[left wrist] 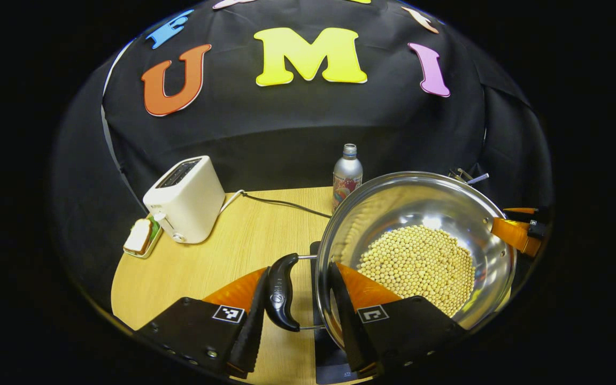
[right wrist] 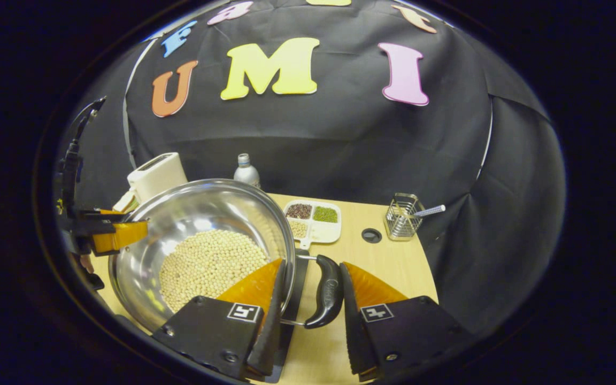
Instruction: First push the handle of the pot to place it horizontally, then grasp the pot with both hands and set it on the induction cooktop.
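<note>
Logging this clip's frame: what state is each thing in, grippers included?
Steel pot: upright, lidless, holding pale beans, over a dark cooktop edge.
Left black side handle: horizontal, between the left gripper's fingers, one finger inside the rim.
Right black side handle: horizontal, between the right gripper's fingers.
White toaster: upright, slots empty.
Metal bottle: upright, capped.
White divided tray: filled with grains.
</note>
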Motion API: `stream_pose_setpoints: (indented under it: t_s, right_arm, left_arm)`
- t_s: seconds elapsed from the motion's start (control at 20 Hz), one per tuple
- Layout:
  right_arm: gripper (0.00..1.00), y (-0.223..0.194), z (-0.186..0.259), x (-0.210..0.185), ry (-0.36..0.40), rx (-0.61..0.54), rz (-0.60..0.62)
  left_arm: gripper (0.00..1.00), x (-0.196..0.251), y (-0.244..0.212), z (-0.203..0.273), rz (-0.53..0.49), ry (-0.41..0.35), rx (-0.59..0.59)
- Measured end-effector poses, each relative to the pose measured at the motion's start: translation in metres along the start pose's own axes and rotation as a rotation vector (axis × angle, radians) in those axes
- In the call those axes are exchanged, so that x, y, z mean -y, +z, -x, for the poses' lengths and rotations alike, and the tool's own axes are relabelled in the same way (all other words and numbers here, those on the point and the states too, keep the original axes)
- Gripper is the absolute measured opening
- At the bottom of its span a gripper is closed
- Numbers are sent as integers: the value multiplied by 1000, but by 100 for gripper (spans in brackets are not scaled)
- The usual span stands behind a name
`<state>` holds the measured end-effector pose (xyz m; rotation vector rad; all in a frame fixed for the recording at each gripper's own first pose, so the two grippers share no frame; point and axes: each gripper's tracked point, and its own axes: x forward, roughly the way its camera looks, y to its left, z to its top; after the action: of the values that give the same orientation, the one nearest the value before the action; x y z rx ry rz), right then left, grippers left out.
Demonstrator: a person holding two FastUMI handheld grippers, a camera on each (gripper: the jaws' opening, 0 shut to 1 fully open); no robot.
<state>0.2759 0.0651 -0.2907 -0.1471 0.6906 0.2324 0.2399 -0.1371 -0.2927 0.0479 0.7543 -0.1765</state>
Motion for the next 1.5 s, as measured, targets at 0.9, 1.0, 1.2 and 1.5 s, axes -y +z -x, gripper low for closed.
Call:
stream_pose_setpoints:
  t_s: [0.9,1.0,1.2,1.5]
  right_arm:
    - [74,-38,-46,7,-53,46,-33]
    - [78,-40,-37,8,-59,65,-57]
    - [82,-35,-5,9,-47,132,-96]
    - [100,-39,59,-1,-45,240,-97]
  left_arm:
    - [66,-1,-22,-33,-43,-2,61]
    - [78,-10,-21,-27,-49,36,95]
    - [96,-4,-17,-4,-19,11,176]
    - [97,-4,-17,61,-4,33,288]
